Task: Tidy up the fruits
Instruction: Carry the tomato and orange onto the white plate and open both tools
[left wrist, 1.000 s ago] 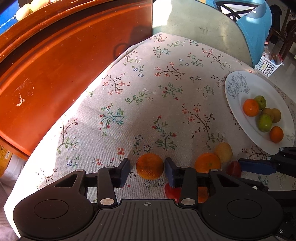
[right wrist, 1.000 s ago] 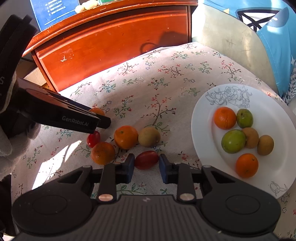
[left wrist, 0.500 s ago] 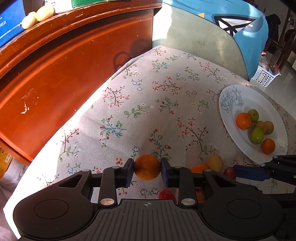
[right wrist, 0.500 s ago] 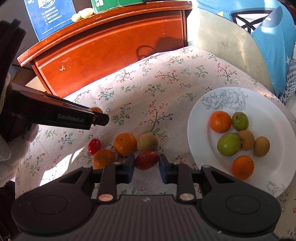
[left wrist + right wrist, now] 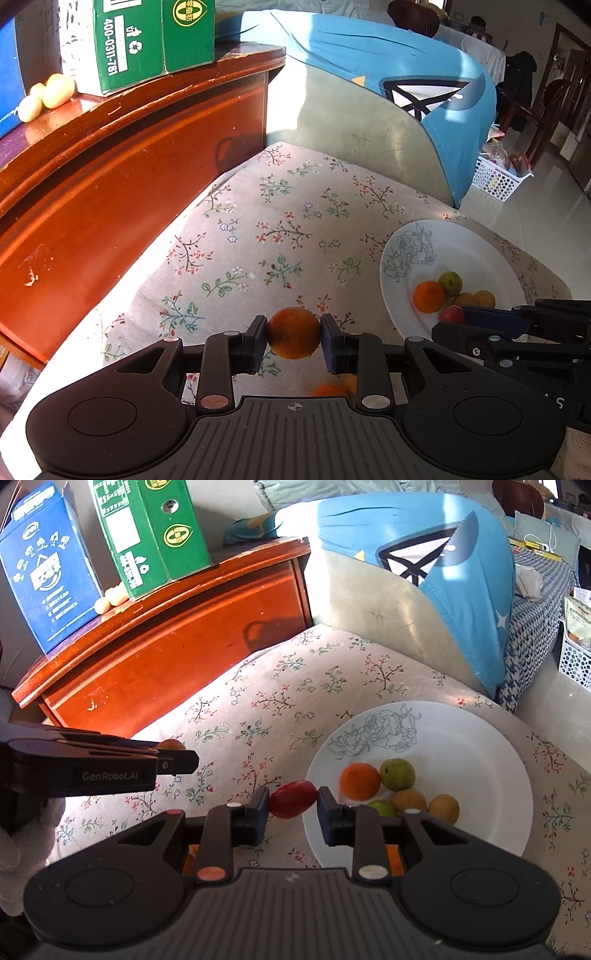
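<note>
My left gripper [image 5: 294, 334] is shut on an orange [image 5: 294, 333] and holds it above the floral cloth. My right gripper [image 5: 291, 801] is shut on a red tomato [image 5: 292, 799], lifted at the left rim of the white plate [image 5: 480, 738]. The plate holds an orange [image 5: 359, 781], green fruits [image 5: 398, 774] and brown kiwis [image 5: 443, 808]. In the left wrist view the plate [image 5: 461, 243] lies at the right, with the right gripper [image 5: 456, 318] and its tomato [image 5: 451, 315] over its near edge. More oranges [image 5: 328, 389] lie on the cloth below, mostly hidden by my grippers.
A red-brown wooden cabinet [image 5: 166, 642] borders the cloth at the left, with a green box [image 5: 155, 528] and a blue box [image 5: 48, 572] on top. A blue-covered chair back [image 5: 424, 572] stands behind. A white basket [image 5: 495, 181] sits on the floor far right.
Both grippers have risen from the cloth with their fruit. The right one has carried the tomato rightward to the plate's edge; the left one lifted the orange.
</note>
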The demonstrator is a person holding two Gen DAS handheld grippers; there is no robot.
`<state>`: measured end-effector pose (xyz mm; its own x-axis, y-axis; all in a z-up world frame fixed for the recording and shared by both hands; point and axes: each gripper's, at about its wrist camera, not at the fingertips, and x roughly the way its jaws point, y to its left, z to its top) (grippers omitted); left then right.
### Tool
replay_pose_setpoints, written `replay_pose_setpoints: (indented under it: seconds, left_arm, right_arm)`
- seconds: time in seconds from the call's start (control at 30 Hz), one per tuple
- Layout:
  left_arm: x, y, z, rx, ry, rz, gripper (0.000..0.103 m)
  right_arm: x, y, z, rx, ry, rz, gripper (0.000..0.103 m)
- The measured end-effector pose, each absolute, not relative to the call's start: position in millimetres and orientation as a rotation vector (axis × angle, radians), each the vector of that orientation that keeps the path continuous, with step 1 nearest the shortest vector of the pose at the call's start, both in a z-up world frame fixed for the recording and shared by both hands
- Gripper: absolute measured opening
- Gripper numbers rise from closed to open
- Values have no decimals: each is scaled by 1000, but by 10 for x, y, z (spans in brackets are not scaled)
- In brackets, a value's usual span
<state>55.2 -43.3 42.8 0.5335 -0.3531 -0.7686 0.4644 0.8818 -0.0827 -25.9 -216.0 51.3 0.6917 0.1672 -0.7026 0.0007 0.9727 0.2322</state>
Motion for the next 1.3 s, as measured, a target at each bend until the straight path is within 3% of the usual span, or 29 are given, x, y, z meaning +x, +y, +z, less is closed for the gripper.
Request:
replay_pose_setpoints:
  seconds: [0.57, 1.3]
  left_arm:
    - [476, -1281, 489, 135, 843, -658, 28]
    - [670, -1663, 229, 129, 871, -632, 31]
  right_arm:
    - [-189, -3120, 551, 385, 779, -154, 28]
    - [-168, -3276, 272, 472, 861, -196, 31]
